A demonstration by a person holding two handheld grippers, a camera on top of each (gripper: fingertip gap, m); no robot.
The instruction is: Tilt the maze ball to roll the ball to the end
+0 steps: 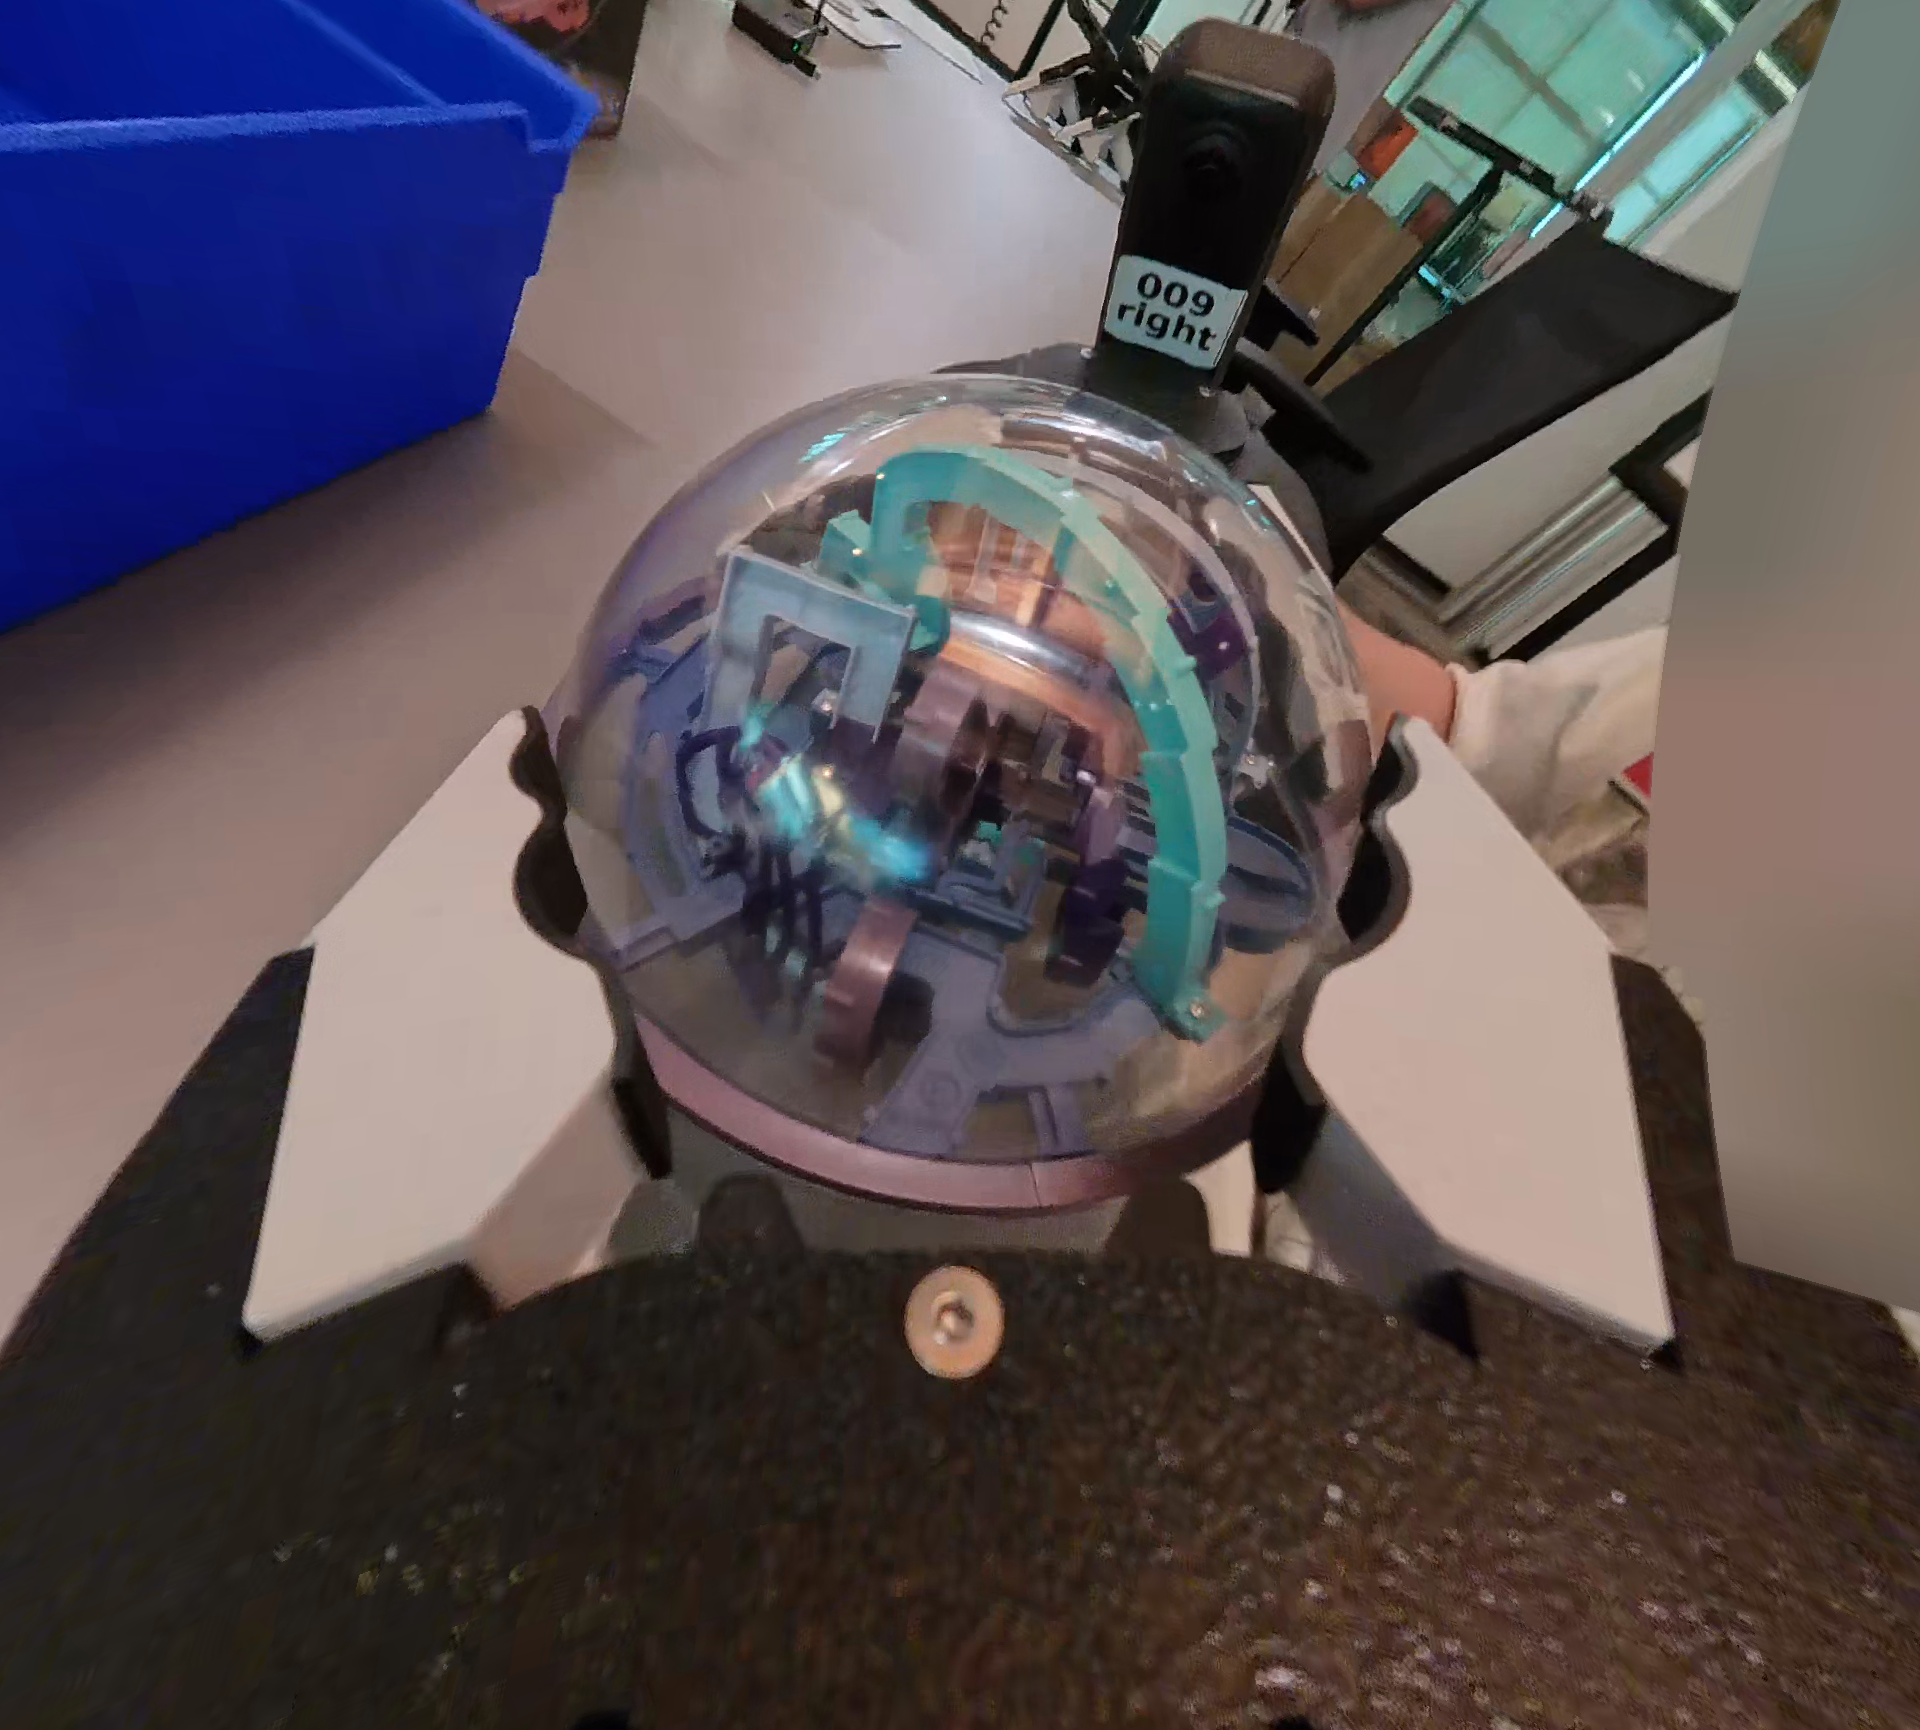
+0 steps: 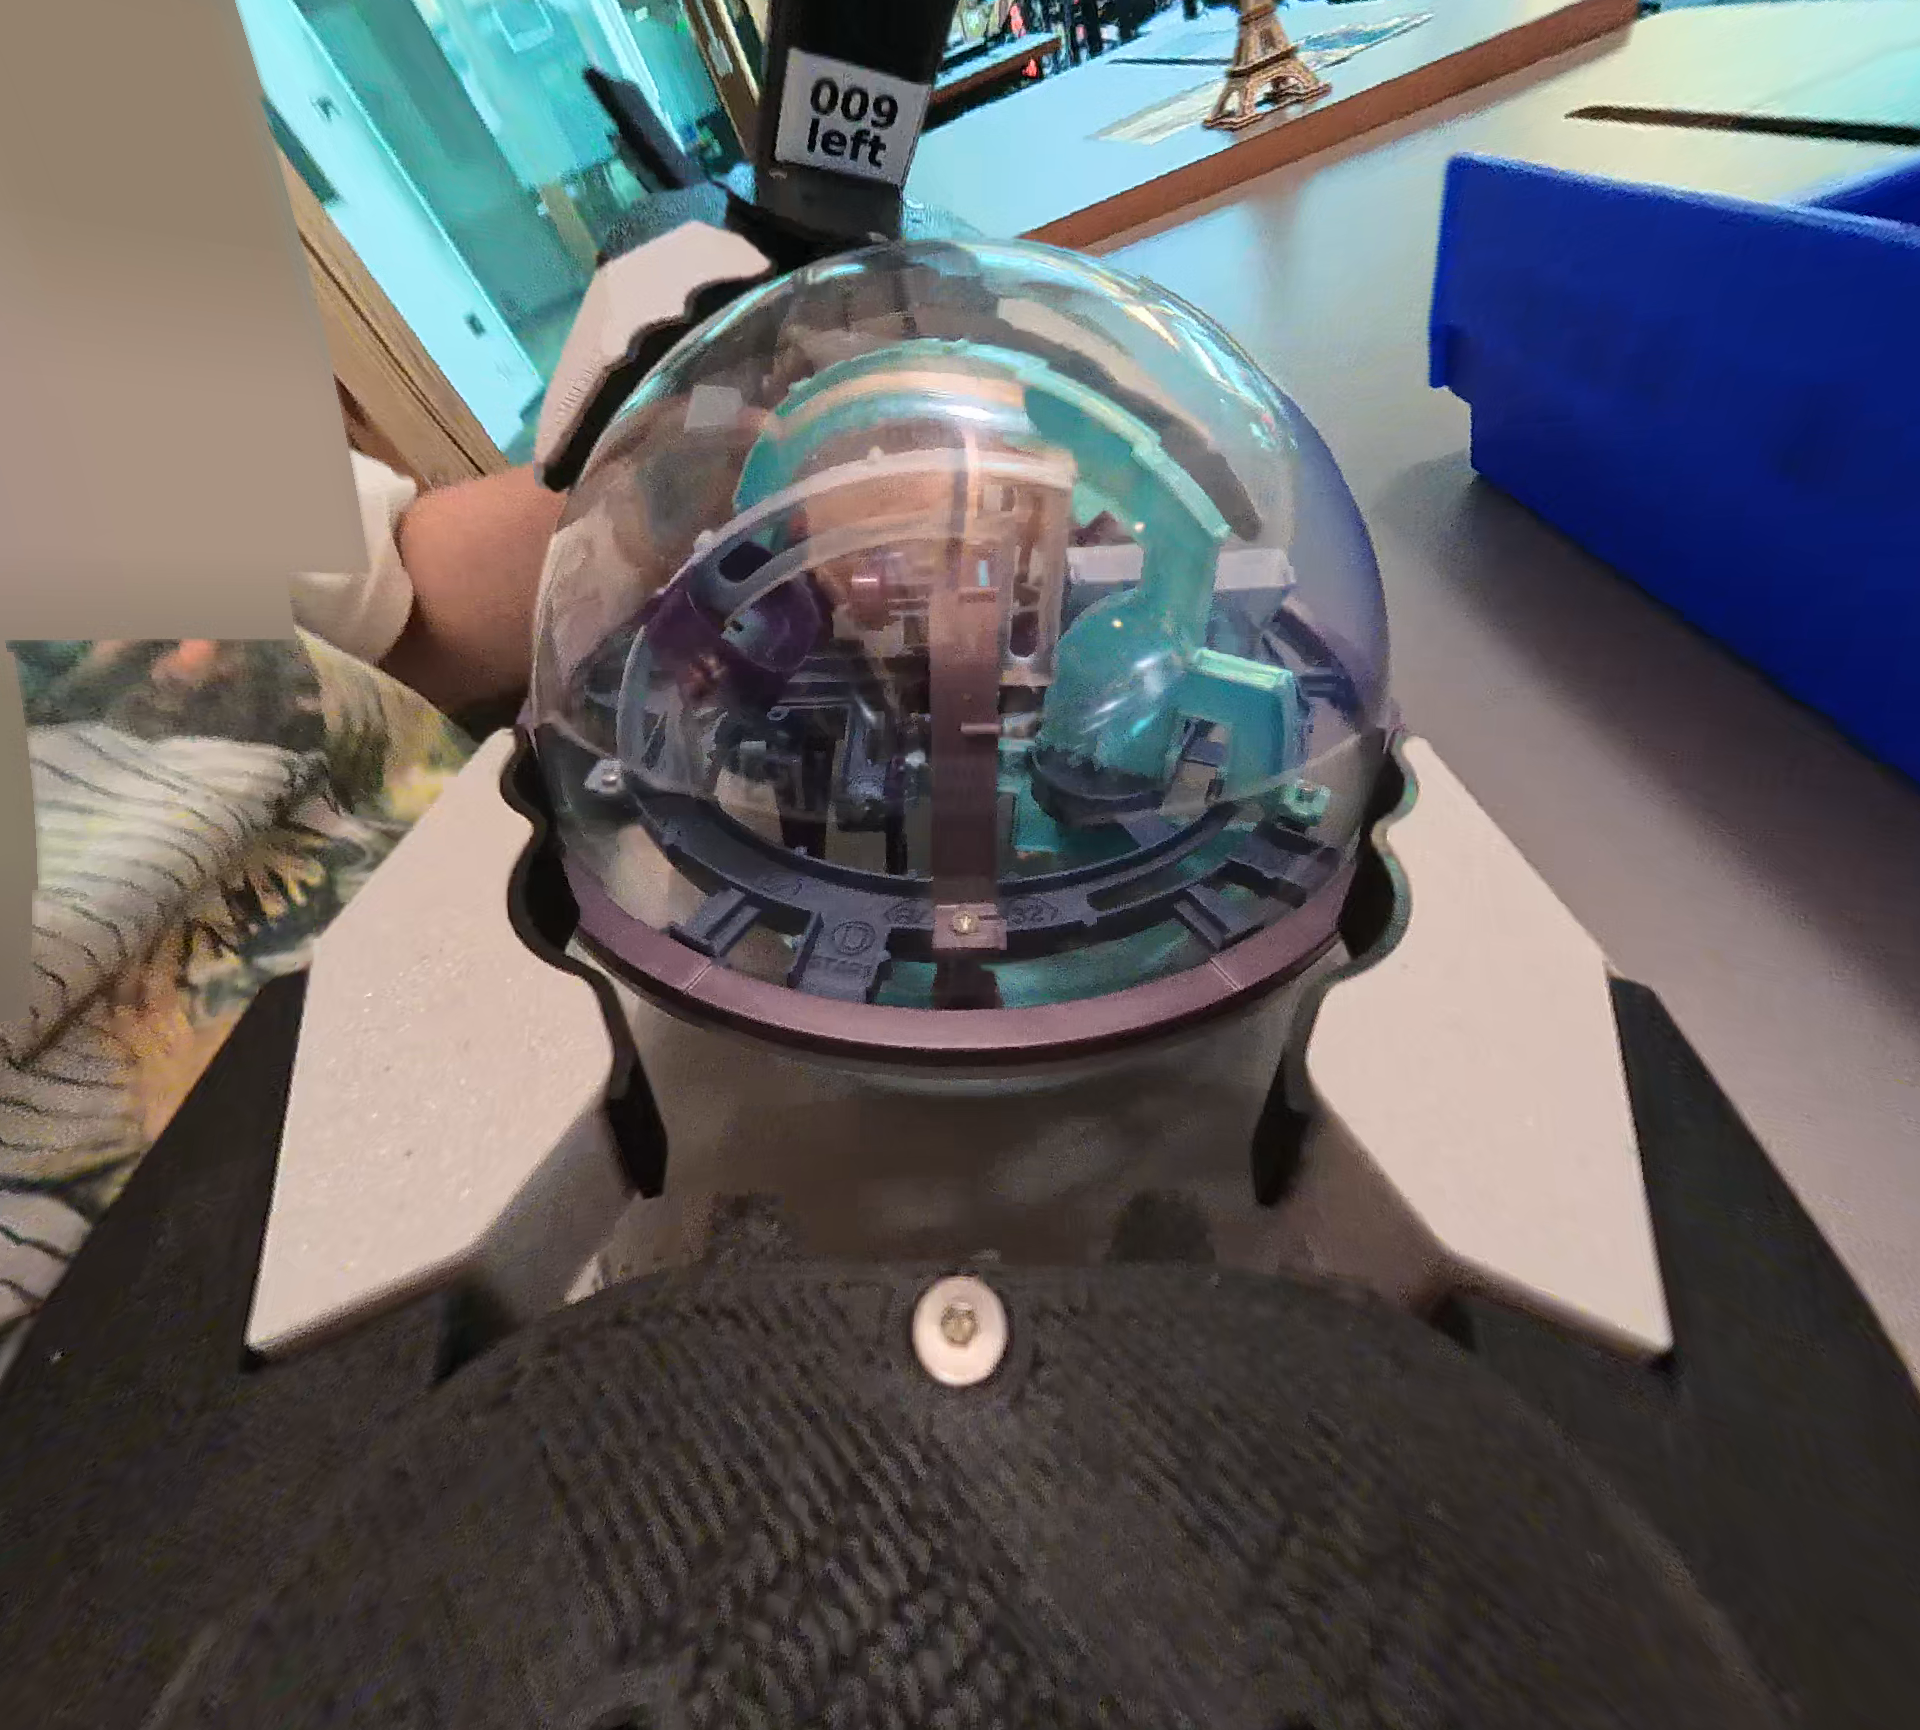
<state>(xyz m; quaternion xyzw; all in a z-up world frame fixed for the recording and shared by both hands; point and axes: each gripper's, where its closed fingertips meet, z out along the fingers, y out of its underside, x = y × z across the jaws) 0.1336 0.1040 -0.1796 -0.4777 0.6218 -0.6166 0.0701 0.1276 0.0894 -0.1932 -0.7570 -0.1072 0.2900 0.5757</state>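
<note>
Left wrist view: maze ball (image 1: 951,807), a clear sphere with teal, purple and blue tracks inside, sits clamped in the left gripper (image 1: 956,833), jaws spread wide with both dark pads (image 1: 540,833) pressed on its sides. Right wrist view shows the same for the right gripper (image 2: 956,849): jaws wide, pads (image 2: 1377,849) bearing on the sphere just above its purple equator band (image 2: 935,1031). The two grippers face each other across the maze ball, above a grey table (image 1: 260,745), with a blue bin (image 1: 239,226) close by

Small ball inside: cannot locate it among reflections and tracks

Judgement on the step in hand: tilt slowly and in small increments, both grippers rotating together about one axis so the sphere does not twist between the pads. Keep clamping even; the smooth shell could slip

Pose: a hand (image 2: 468,568) in a pale sleeve shows behind the left gripper; the equator lies near level in the right wrist view, tipped in the left
</note>
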